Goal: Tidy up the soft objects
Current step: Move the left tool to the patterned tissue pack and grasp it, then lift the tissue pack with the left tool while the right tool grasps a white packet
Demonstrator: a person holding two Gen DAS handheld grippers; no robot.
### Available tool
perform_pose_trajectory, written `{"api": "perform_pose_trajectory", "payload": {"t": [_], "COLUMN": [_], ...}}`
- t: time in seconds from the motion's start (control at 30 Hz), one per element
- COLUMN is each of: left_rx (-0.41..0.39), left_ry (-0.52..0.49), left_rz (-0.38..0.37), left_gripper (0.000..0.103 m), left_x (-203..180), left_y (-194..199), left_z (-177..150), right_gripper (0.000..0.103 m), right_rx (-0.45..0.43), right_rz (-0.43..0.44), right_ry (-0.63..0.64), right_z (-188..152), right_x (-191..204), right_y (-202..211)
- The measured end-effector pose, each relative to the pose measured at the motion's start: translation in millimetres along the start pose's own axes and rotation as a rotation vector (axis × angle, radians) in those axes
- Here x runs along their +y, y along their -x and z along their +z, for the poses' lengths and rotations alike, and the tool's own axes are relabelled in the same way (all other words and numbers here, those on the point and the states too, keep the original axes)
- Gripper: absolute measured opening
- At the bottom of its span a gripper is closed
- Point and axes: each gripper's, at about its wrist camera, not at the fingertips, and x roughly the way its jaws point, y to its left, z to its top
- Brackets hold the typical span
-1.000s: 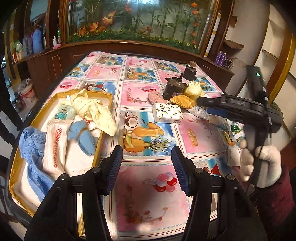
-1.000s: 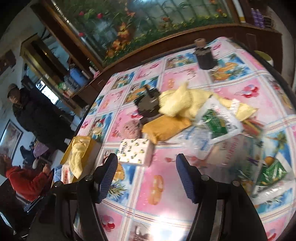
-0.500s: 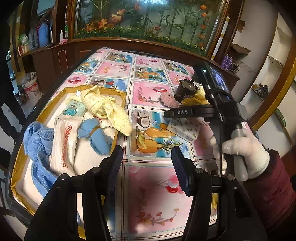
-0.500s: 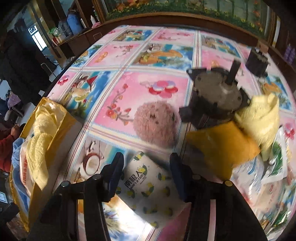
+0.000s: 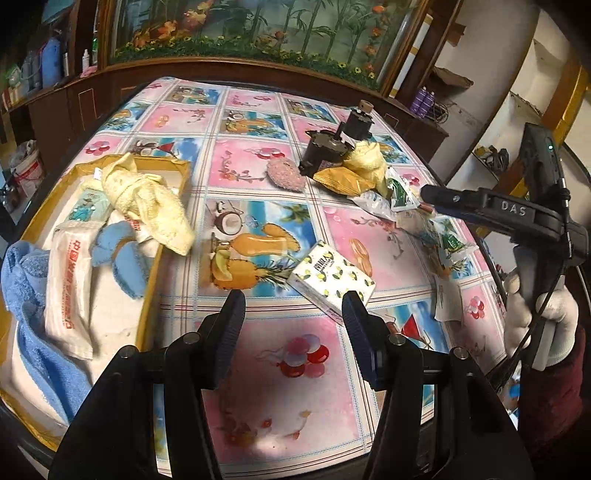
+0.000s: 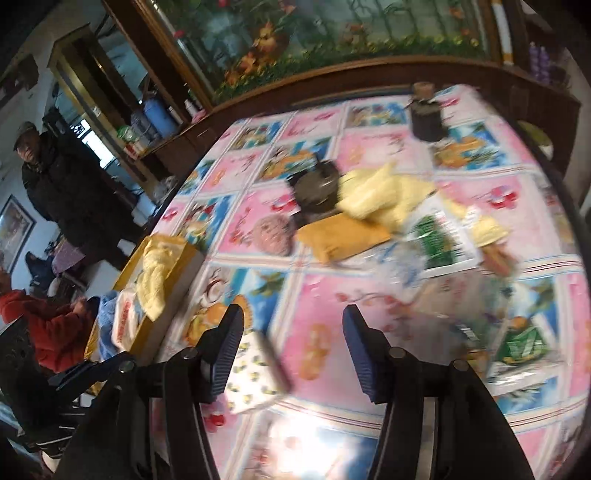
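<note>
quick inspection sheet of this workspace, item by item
surface: table under a pink and blue picture cloth
job's things: gold tray holds blue towel, yellow cloth draped over its rim, white packet; lemon-print tissue pack lies tilted on the table
clutter: dark device, pink puff, orange pouch, plastic wrappers
grippers: left tongs open, empty; right tongs open, empty
cables: black cable by gloved right hand
surroundings: painted panel, two bystanders

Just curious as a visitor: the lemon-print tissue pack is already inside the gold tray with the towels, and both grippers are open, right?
Not quite. In the left wrist view the lemon-print tissue pack lies on the tablecloth, outside the gold tray. Both the left gripper and right gripper are open.
</note>
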Motion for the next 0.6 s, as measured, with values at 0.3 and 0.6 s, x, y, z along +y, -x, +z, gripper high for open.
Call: {"api": "perform_pose_trajectory", "payload": {"t": [0.3, 0.6], "left_rx": [0.141, 0.172], "left_ry": [0.135, 0.110], "left_rz": [-0.119, -0.071], "left_gripper": [0.055, 0.059], "left_x": [-2, -21], "left_y": [-59, -90], "left_z": [5, 15], "right_gripper": [0.057, 0.057], "right_rx": [-0.070, -0.039], "right_rz": [-0.110, -0.074], "right_ry": [-0.206, -0.226], "right_z": [-8, -11], "right_x": [-95, -100], "right_y": [33, 18]}}
